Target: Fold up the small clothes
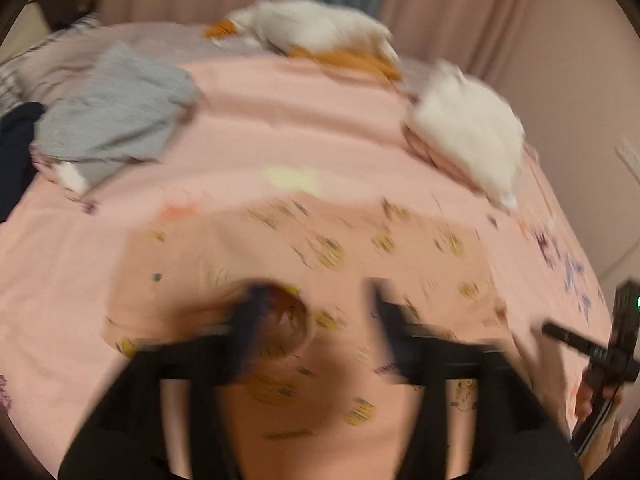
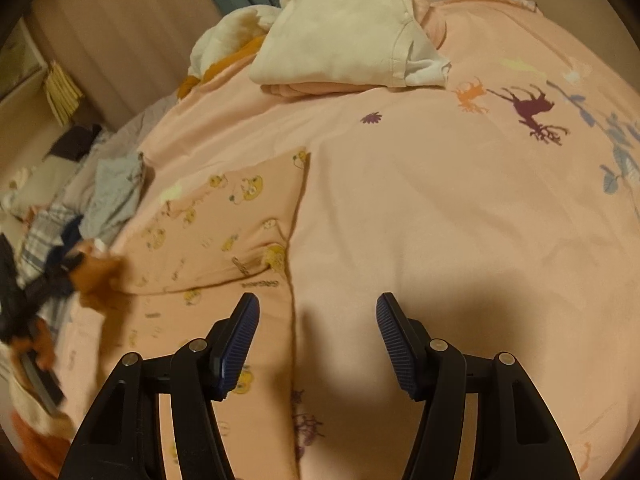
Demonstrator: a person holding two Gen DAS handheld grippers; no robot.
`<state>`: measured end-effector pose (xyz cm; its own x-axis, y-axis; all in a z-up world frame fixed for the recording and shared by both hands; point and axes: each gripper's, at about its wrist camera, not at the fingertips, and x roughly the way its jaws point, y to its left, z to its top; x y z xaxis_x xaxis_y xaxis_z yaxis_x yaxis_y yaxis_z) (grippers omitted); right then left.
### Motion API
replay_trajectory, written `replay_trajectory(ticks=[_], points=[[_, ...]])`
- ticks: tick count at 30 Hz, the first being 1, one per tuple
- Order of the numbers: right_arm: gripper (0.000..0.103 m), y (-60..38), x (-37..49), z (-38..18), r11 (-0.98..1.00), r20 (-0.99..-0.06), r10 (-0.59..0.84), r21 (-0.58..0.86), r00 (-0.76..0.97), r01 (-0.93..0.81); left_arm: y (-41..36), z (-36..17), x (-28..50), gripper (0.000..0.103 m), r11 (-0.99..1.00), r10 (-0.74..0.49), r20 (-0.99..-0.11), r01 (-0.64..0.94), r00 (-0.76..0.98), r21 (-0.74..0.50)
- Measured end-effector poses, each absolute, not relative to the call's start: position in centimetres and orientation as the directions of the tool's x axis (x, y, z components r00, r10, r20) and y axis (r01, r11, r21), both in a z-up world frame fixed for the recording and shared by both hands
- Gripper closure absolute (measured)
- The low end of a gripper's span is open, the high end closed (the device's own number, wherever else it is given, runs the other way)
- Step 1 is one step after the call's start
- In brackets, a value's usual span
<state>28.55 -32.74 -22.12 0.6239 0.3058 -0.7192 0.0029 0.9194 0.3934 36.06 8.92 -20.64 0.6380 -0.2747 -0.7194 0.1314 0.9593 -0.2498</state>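
Observation:
A small peach garment with yellow cartoon prints [image 1: 320, 264] lies spread on the pink bedspread [image 1: 280, 120]. It also shows in the right wrist view [image 2: 224, 232], with one edge folded. My left gripper [image 1: 316, 308] hovers over it with jaws apart; the view is blurred and a brownish patch sits by the left finger [image 1: 256, 320]. My right gripper [image 2: 318, 320] is open and empty above the bare bedspread [image 2: 440, 220], just right of the garment. The left gripper shows blurred at the far left of the right wrist view [image 2: 60, 272].
A folded white and pink stack [image 2: 344, 36] lies at the far side, with a white and orange heap [image 2: 224, 52] beside it. A grey garment [image 1: 116, 108] and dark clothes [image 1: 16, 148] lie at the left. Curtains [image 1: 440, 4] hang behind the bed.

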Motion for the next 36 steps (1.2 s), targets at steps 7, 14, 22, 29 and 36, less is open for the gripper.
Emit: replay_trajectory(ticks=[7, 14, 22, 29, 36], points=[[0.041, -30.7, 29.3, -20.9, 0.906, -0.702, 0.370, 0.417, 0.608, -0.070, 9.9, -20.0, 35.2, 0.017, 0.970, -0.243, -0.723, 0.146, 0.647, -0.196], [0.041, -22.6, 33.1, -20.0, 0.859, -0.686, 0.503, 0.463, 0.526, -0.217, 16.4, -20.8, 31.5, 0.015, 0.989, -0.097, -0.763, -0.026, 0.639, -0.147], [0.037, -9.2, 36.7, -18.3, 0.847, -0.739, 0.511, 0.343, 0.439, -0.407, 19.9, -26.7, 28.1, 0.015, 0.967, -0.088, -0.821, -0.148, 0.564, -0.205], [0.030, 2.5, 39.1, -20.1, 0.862, -0.860, 0.281, 0.032, 0.425, -0.506, 19.0, -27.4, 30.2, 0.015, 0.959, -0.145, -0.803, -0.118, 0.579, -0.258], [0.089, 2.7, 41.3, -23.8, 0.904, -0.890, 0.225, 0.038, 0.398, -0.426, 19.0, -27.8, 33.0, 0.015, 0.941, -0.175, -0.801, -0.142, 0.572, -0.307]])
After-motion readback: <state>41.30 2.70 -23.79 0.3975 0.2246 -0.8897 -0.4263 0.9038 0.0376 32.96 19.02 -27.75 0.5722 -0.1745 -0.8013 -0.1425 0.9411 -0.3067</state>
